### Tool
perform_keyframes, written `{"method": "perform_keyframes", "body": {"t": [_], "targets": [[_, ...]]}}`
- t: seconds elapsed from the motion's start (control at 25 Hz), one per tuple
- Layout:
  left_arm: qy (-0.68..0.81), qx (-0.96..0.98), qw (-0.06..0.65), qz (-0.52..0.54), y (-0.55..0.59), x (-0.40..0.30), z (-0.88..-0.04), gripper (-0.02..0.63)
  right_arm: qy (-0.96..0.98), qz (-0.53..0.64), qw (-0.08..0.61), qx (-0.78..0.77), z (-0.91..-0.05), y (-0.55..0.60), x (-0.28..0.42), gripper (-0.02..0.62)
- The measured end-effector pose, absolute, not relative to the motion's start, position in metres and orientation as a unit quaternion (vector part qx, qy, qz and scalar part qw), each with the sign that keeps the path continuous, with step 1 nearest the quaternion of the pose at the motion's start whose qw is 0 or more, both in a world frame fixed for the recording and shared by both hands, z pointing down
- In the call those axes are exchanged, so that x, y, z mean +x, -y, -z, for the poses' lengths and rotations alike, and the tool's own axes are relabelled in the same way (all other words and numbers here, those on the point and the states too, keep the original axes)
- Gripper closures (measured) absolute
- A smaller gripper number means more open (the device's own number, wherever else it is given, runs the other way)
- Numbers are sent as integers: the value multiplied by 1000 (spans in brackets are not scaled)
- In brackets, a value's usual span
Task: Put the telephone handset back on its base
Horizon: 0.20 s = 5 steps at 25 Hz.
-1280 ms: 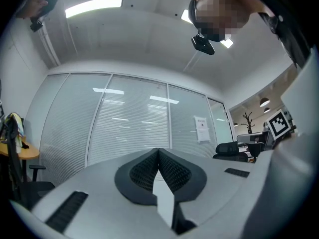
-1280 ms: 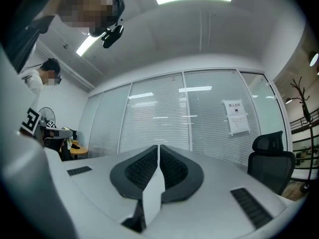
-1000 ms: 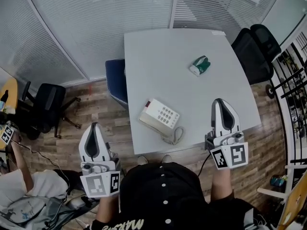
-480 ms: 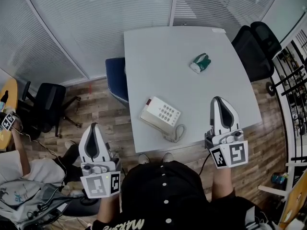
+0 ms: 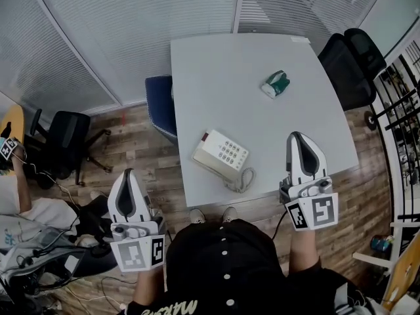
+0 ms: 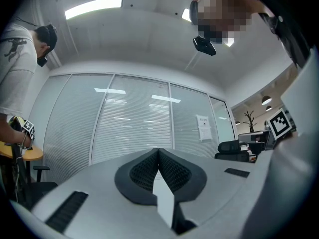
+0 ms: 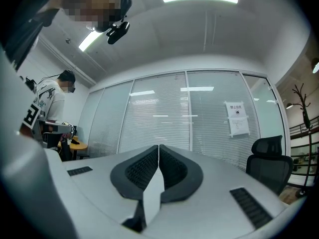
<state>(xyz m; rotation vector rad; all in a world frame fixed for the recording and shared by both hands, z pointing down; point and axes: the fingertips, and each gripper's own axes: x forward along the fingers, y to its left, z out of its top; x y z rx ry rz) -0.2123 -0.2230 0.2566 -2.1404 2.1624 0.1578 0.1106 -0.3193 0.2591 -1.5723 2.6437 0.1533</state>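
A cream telephone [image 5: 221,155] sits near the front edge of the grey table [image 5: 223,71], its coiled cord [image 5: 241,179] trailing toward me. The handset seems to lie along the base's left side, though it is too small to be sure. My left gripper [image 5: 129,173] hangs shut and empty over the wooden floor, left of the table. My right gripper [image 5: 300,136] is shut and empty over the table's front right part, right of the phone. Both gripper views look up at the blinds, with the left gripper [image 6: 158,151] and right gripper [image 7: 159,147] closed on nothing.
A green and white object [image 5: 275,84] lies further back on the table. A blue chair [image 5: 159,104] stands at the table's left edge, a black chair [image 5: 348,58] at its right, another black chair [image 5: 62,149] on the floor at left. A person [image 5: 20,209] crouches at far left among cables.
Both grippers hold nearly the same place. The person at far left has shifted, and the gear on the floor beside them has moved.
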Motion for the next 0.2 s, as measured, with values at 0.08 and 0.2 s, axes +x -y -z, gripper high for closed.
{"method": "perform_keyframes", "body": {"t": [0.08, 0.2], "targets": [[-710, -700, 47, -52, 221, -214, -257, 591, -859, -51, 29, -509, -260, 319, 109, 561], [-713, -698, 48, -52, 219, -217, -257, 592, -860, -51, 27, -507, -261, 318, 106, 561]]}}
